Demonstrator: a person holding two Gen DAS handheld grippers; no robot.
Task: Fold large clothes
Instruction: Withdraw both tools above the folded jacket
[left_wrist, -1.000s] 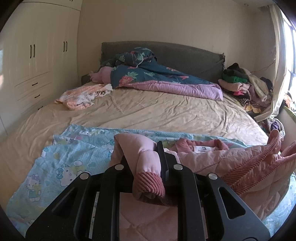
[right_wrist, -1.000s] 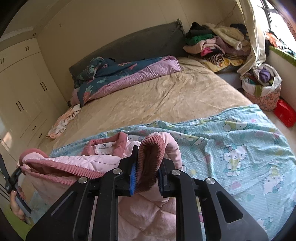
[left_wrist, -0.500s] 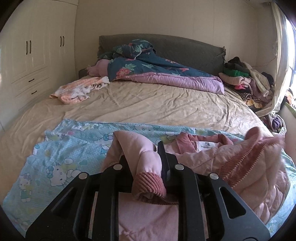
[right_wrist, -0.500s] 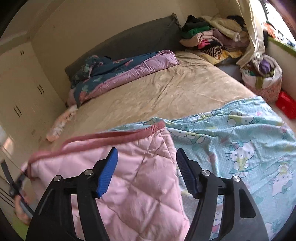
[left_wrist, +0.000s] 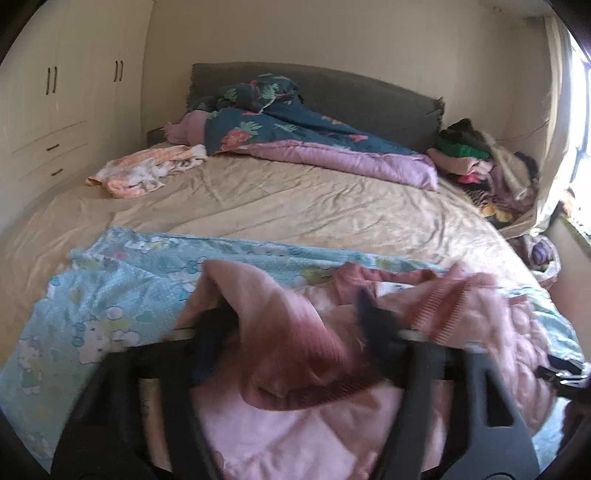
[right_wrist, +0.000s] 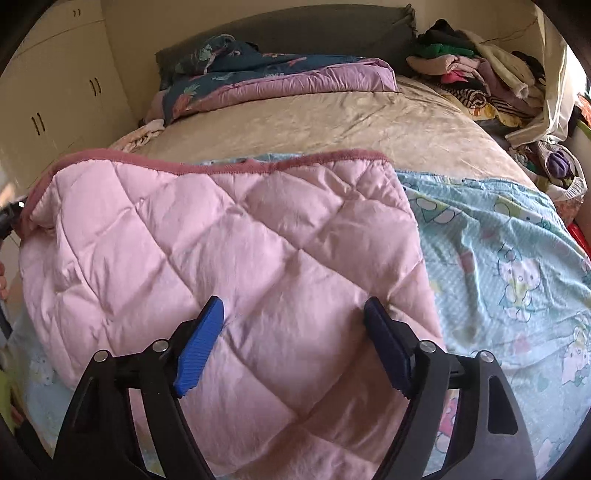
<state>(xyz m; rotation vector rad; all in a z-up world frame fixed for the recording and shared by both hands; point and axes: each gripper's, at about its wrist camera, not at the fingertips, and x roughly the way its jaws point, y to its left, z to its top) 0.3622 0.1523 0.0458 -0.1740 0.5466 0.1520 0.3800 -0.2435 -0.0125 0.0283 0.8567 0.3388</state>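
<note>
Right gripper (right_wrist: 293, 350) — jaws opening, clear of the pink quilted jacket (right_wrist: 221, 258) spread beneath on the blue cartoon sheet (right_wrist: 498, 258); left gripper (left_wrist: 295, 325) — jaws opening, blurred, ribbed sleeve cuff (left_wrist: 314, 362) between them, clothes pile (left_wrist: 480, 162) at two o'clock.

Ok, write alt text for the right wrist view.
A pink quilted jacket lies folded on a light blue cartoon-print sheet at the foot of a bed, with the right tongs above it, jaws opening and gripping nothing. Behind are a beige mattress, a rumpled quilt and piled clothes.
</note>
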